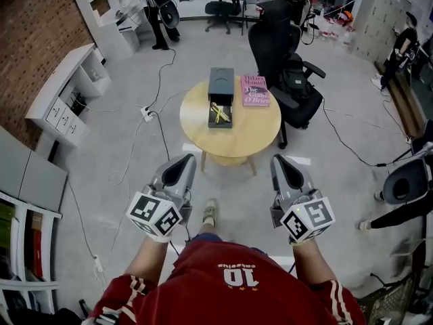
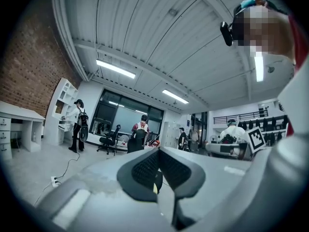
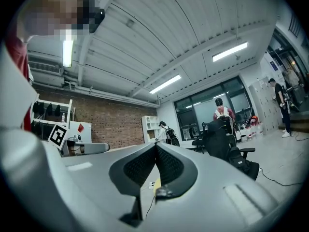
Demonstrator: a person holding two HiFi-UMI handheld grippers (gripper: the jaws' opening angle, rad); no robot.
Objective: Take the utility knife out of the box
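Abreast, left gripper (image 1: 181,162), right gripper (image 1: 282,162), jaws together

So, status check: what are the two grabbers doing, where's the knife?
Left gripper, right gripper: jaws shut, empty, short of round wooden table. Yellow utility knife lies in the open dark box. Pink book beside it, nothing blocking.
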